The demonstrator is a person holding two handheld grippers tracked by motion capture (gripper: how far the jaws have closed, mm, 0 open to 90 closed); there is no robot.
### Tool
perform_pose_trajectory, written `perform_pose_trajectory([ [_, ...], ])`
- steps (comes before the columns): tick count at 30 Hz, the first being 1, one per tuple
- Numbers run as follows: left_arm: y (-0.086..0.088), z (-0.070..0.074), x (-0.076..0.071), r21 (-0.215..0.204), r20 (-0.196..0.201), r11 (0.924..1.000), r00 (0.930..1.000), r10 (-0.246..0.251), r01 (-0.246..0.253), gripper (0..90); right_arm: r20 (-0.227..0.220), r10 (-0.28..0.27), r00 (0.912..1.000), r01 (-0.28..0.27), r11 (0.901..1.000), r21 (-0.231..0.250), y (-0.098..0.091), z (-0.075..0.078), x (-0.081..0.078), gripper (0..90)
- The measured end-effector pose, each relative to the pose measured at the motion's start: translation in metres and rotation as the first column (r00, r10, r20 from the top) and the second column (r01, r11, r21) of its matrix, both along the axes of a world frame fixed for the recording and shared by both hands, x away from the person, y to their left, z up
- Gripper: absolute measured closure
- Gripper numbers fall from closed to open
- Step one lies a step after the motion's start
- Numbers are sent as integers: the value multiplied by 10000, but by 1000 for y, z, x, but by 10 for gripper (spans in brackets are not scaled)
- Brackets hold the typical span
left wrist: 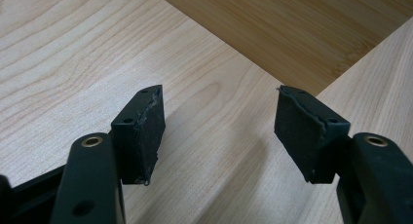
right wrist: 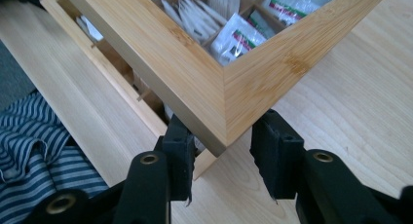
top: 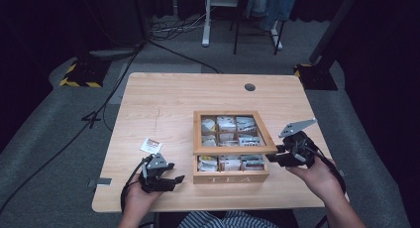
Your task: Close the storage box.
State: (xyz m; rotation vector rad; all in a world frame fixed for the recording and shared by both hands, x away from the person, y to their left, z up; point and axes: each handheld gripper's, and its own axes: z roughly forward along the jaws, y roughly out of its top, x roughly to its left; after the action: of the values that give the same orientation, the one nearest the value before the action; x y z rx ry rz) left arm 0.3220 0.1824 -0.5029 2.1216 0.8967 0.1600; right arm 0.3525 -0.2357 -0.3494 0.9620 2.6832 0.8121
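Observation:
A wooden tea box marked TEA stands at the middle of the table, its compartments full of tea bags. Its framed lid is tilted up at the front. My right gripper is at the lid's near right corner. In the right gripper view that corner sits wedged between the two pads of the right gripper, and both pads touch it. My left gripper rests low on the table left of the box. It stands open with nothing between its pads, left gripper, and the box's wall lies just ahead.
One loose tea bag lies on the table left of the box, beyond my left gripper. A cable hole sits near the table's far edge. The person's striped clothing is at the near edge.

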Motion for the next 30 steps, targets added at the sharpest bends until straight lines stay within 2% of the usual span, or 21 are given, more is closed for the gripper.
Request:
perform_pose_trajectory([
  [9, 0, 0, 2, -205, -127, 9998, 9999, 30, -32, 352, -351, 177, 9992, -189, 9992, -349, 2, -4, -1, 604],
  [17, 0, 0, 3, -171, -82, 9999, 10000, 19, -20, 353, -866, 514, 9949, -603, 9928, -1031, 8, -13, 0, 588],
  [20, 0, 0, 3, -117, -92, 9999, 10000, 0, -1, 354, -967, 514, 9940, -622, 9918, -1118, 8, -15, 0, 587],
  [30, -2, 0, 4, -27, -2, 10000, 10000, -35, 35, 354, -1616, 778, 9838, -1076, 9768, -1853, 14, -28, 2, 574],
])
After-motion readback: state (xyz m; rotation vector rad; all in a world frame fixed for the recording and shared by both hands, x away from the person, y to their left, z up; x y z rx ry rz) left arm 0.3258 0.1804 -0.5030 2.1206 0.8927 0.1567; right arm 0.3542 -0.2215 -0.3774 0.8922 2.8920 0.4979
